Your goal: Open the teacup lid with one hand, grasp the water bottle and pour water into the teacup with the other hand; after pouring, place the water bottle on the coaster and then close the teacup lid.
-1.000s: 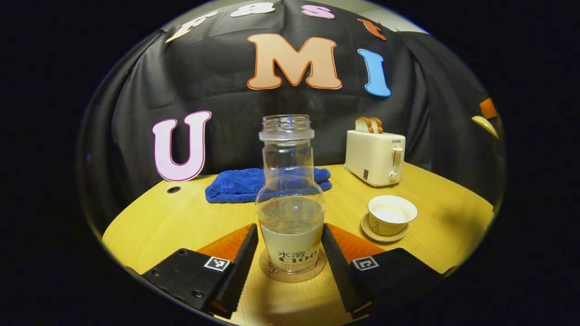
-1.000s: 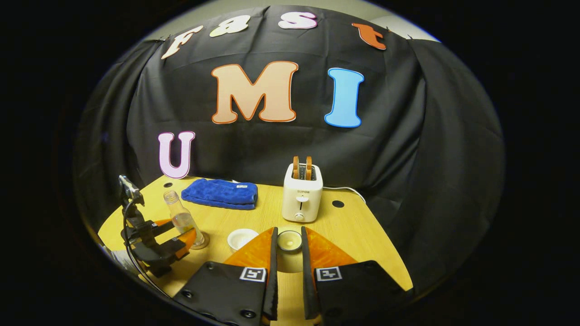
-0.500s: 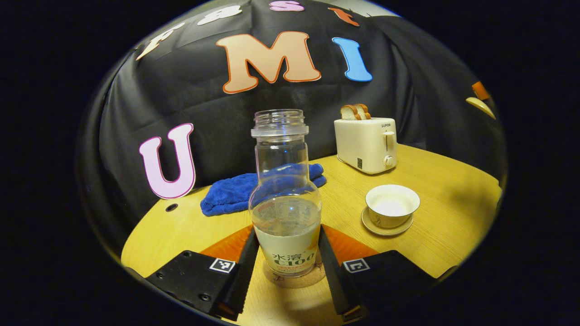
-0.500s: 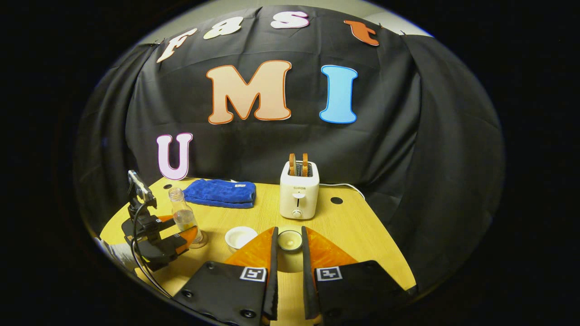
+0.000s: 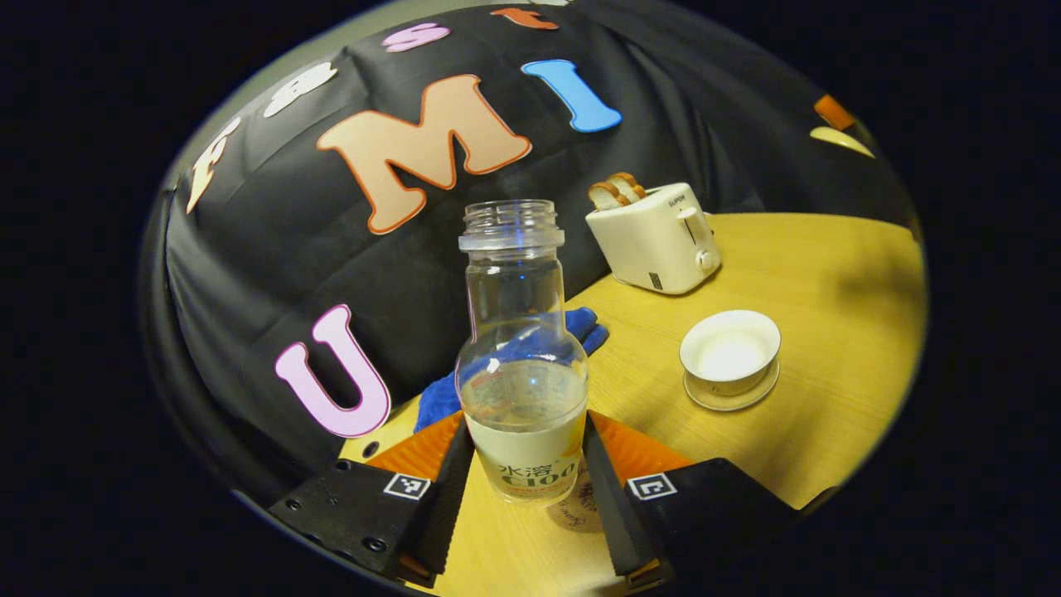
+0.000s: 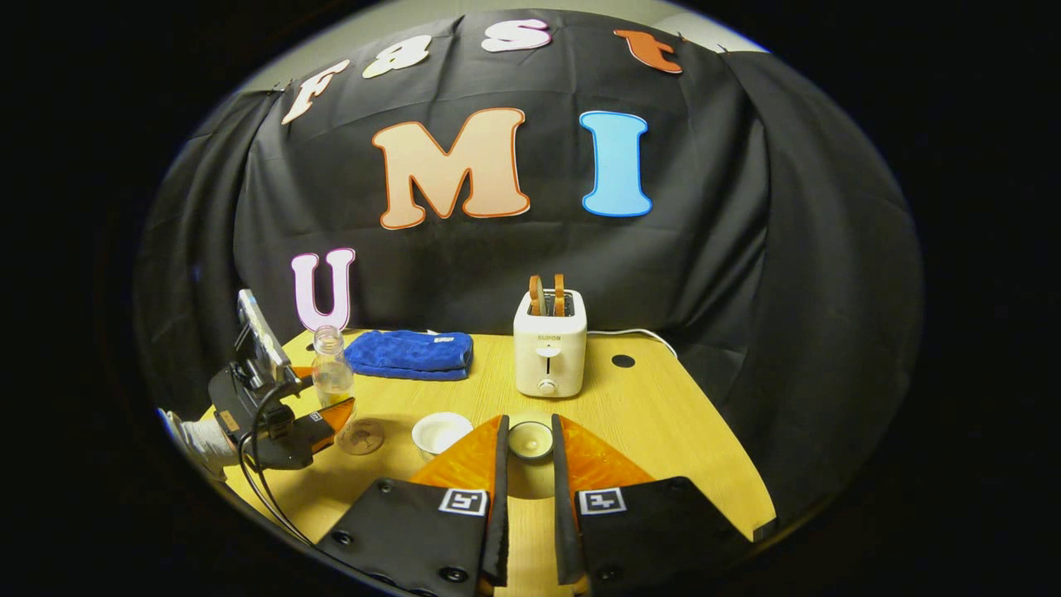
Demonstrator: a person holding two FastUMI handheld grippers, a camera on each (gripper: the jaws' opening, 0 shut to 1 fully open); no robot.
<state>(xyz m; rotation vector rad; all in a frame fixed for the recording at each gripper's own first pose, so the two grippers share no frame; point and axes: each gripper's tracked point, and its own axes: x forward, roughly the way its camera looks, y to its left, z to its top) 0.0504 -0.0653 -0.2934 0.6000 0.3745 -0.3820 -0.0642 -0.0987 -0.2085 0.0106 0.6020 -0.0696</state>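
Note:
My left gripper (image 5: 527, 426) is shut on the clear water bottle (image 5: 522, 348), both fingers pressing its labelled lower body. The uncapped bottle, partly filled, hangs just above the cork coaster (image 5: 574, 512). To the right the open white teacup (image 5: 729, 348) sits on its saucer (image 5: 731, 395). In the right gripper view my right gripper (image 6: 528, 426) is shut on the small round teacup lid (image 6: 530, 439), held over the table just right of the teacup (image 6: 442, 431). Farther left there, the left gripper (image 6: 319, 410) carries the bottle (image 6: 331, 377) above the coaster (image 6: 362, 436).
A white toaster (image 6: 547, 352) with two bread slices stands at the back of the wooden table (image 6: 663, 431). A folded blue towel (image 6: 410, 354) lies at the back left, behind the bottle. A sleeve (image 6: 195, 435) holds the left gripper.
The left gripper closed on the bottle and lifted it off the coaster, and its view rolled so the table now slants. The right gripper kept the lid nearly still.

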